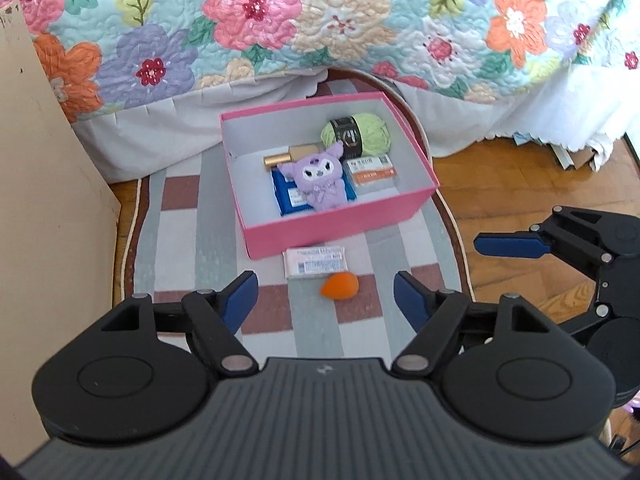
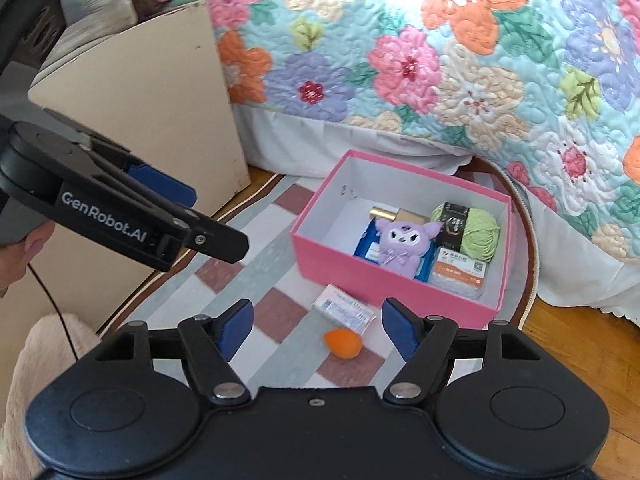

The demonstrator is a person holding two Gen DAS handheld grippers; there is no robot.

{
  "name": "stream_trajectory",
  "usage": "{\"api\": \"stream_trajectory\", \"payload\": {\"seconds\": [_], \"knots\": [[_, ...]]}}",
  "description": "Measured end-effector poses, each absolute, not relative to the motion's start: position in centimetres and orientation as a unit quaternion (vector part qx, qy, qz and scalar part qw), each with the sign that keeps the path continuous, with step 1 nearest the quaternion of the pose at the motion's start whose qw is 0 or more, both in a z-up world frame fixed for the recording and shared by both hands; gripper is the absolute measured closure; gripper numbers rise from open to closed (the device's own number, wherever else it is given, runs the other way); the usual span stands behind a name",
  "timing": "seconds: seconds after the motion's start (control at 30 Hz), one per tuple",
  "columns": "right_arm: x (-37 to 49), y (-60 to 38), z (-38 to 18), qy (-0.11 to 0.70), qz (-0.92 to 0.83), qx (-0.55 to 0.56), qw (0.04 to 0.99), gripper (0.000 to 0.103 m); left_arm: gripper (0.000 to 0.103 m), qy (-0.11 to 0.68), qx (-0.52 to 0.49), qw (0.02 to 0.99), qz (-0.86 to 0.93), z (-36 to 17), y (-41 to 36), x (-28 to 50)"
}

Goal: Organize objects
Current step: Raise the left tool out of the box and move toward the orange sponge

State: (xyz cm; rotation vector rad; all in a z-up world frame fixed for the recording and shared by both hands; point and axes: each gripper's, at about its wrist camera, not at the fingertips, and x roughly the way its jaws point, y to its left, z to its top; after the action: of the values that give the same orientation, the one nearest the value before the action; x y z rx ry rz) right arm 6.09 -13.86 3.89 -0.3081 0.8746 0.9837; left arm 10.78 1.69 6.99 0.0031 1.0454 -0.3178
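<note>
Item: small orange teardrop-shaped sponge [image 1: 339, 283], being left on the striped rug [image 1: 180, 240] beside the flat white packet [image 1: 315, 261], at six o'clock of the pink cardboard box [image 1: 320, 228]. Both left tongs [image 1: 324, 300] and right tongs [image 2: 316, 330] are being held apart, empty, the sponge lying dead ahead between each pair; neither is judged clearly nearer.

Left wrist cam: rides left gripper [image 1: 324, 296], looks steeply down and forward at pink box [image 1: 320, 228] on striped rug [image 1: 180, 216], box roughly centred, mid range; quilted bed [image 1: 280, 20] behind. Right gripper [image 1: 516, 244] enters at right edge.

Right wrist cam: rides right gripper [image 2: 316, 326], same downward tilt, box right of centre. Left gripper [image 2: 192, 220] crosses from left.

Shared: box, rug, bed, orange egg-shaped item [image 1: 339, 284].
</note>
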Motion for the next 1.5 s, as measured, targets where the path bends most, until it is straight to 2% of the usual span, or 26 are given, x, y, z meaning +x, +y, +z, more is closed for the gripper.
{"api": "stream_trajectory", "payload": {"seconds": [0.23, 0.5, 0.67, 0.9, 1.23, 1.5], "knots": [[4.2, -14.3, 2.1, 0.419, 0.474, -0.152, 0.76, 0.026, 0.026, 0.511, 0.013, 0.844, -0.163, 5.1, 0.8, 9.2], [3.9, -14.7, -0.9, 0.417, 0.491, -0.142, 0.751, 0.02, 0.024, 0.529, 0.003, 0.832, -0.17, 1.3, 0.6, 9.7], [3.7, -14.1, -4.3, 0.4, 0.496, -0.164, 0.753, 0.02, 0.013, 0.537, -0.007, 0.824, -0.179, -1.9, 0.6, 10.8], [5.2, -14.1, -9.8, 0.414, 0.476, -0.154, 0.761, 0.02, 0.012, 0.527, 0.069, 0.83, -0.17, -6.0, -0.7, 11.4], [7.7, -14.8, -17.2, 0.405, 0.401, -0.104, 0.815, 0.019, 0.007, 0.525, 0.021, 0.837, -0.153, -12.4, -0.5, 14.4], [5.5, -11.9, -19.6, 0.347, 0.408, -0.201, 0.82, 0.019, 0.007, 0.506, -0.042, 0.846, -0.165, -15.5, -0.2, 16.1]]}}
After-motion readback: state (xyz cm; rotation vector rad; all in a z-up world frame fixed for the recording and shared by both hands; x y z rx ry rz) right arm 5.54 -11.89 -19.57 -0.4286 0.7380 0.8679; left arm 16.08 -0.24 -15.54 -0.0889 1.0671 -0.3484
